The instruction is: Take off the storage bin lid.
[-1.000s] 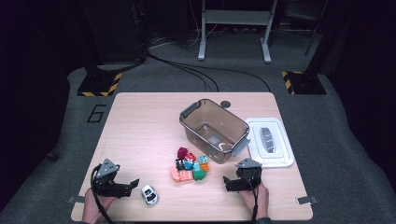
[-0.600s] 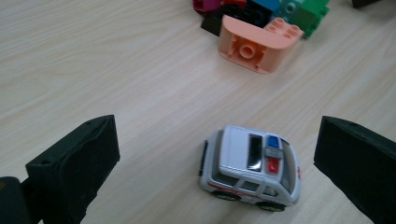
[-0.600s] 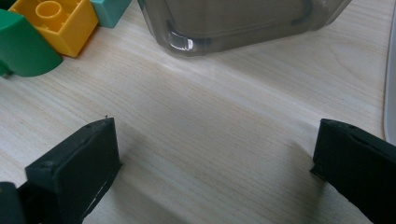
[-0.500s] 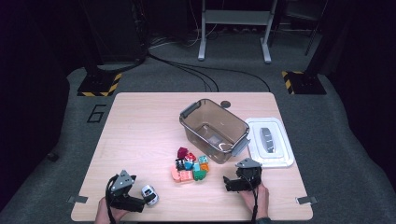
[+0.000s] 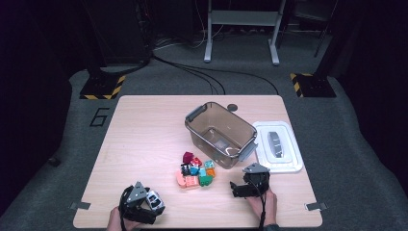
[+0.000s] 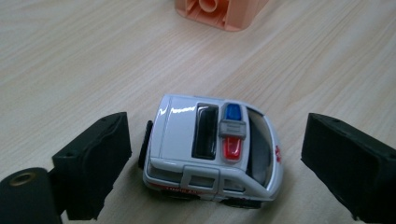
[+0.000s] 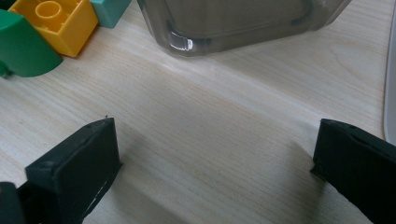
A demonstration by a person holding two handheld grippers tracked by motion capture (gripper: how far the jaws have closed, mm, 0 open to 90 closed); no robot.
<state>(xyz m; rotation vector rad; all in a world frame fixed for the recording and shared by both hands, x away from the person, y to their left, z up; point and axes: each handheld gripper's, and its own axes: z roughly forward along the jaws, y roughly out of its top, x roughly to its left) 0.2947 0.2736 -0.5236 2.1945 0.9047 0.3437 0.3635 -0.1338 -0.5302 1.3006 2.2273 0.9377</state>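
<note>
In the high view the left hand-held gripper is covering most of the toy car, leaving just a pale corner showing. In the left gripper view the red lettering low on the car's side is sitting too blurred to read, and the peach block is being cut off by the top edge. In the right gripper view the picture's edges are cropping the grey bin, the green block and the white lid. The pile of blocks is showing too small to count.
</note>
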